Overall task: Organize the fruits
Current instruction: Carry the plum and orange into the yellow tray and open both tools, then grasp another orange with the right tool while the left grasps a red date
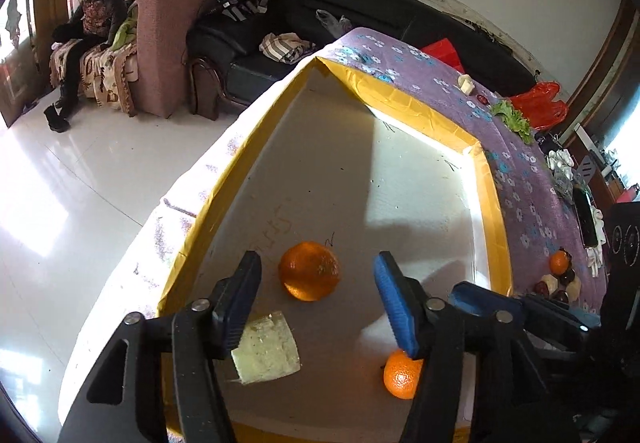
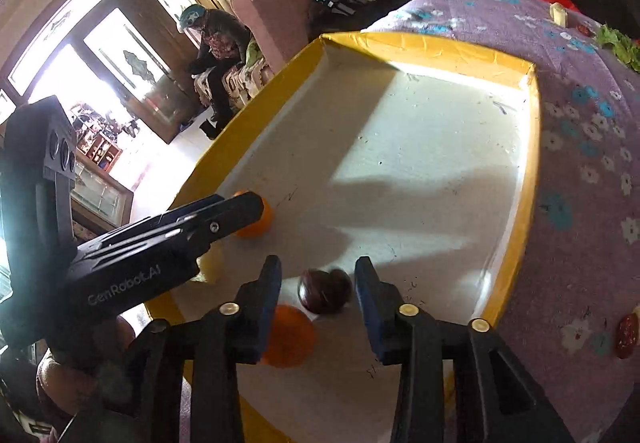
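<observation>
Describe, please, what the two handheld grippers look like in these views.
Both are black plastic with silver pivot bolts. The left gripper and the right gripper each carry one black ribbed pad and one blue. The left gripper's body, seen from the right wrist, carries white GenRobot.AI lettering.

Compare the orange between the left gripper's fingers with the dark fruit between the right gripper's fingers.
The orange is bright orange with a dimpled skin; the dark fruit is maroon and looks smooth. The orange looks sharp; the dark fruit is blurred. The orange looks larger, though the views differ. Both are roundish, lie loose in the yellow-rimmed tray, and sit between open fingers.
</observation>
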A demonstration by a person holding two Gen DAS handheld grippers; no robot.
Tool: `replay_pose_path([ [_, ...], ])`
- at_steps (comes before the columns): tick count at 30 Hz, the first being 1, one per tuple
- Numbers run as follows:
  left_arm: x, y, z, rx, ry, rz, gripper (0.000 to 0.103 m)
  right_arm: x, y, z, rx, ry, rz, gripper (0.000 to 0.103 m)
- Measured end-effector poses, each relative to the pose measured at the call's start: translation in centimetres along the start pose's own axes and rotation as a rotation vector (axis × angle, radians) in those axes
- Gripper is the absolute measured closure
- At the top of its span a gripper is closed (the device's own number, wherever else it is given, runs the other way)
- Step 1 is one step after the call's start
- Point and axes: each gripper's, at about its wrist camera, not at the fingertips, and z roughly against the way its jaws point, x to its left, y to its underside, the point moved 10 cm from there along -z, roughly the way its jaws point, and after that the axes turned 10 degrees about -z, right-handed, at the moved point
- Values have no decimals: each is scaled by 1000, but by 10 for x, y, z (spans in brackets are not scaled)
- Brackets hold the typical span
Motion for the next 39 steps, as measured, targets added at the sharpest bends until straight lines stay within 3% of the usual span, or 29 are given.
replay_pose_path([
  [2,-5,-1,15,-33,0,-2,36,-2,-5,14,-29,-23,-6,57],
  [5,-22,0,45,-85,27,-2,26,-12,-8,48,-97,-33,-15,48],
  [7,-35,-1,58,-119,44,-2,17,-29,-7,79,-154,-25,-31,46],
  [9,-53,-1,67,-129,74,-1,15,-50,-8,105,-200,-3,-57,46],
  [13,-100,5,71,-112,167,-48,15,-114,0,168,-306,80,-124,46],
  [16,-137,13,63,-93,181,-131,15,-170,12,213,-369,172,-183,41],
  [19,-168,21,48,-49,200,-180,15,-228,30,250,-398,270,-257,41],
  [22,-193,29,36,-12,233,-212,15,-267,51,271,-406,302,-327,41],
  [28,-218,36,26,12,228,-244,15,-303,83,278,-382,386,-357,42],
  [34,-233,32,13,20,204,-294,16,-317,111,254,-322,436,-315,44],
  [35,-237,31,8,30,209,-299,16,-318,113,250,-318,442,-308,46],
  [38,-247,30,-6,59,228,-305,16,-323,117,241,-310,475,-293,65],
  [39,-252,30,-12,68,235,-307,16,-323,117,241,-316,468,-296,65],
])
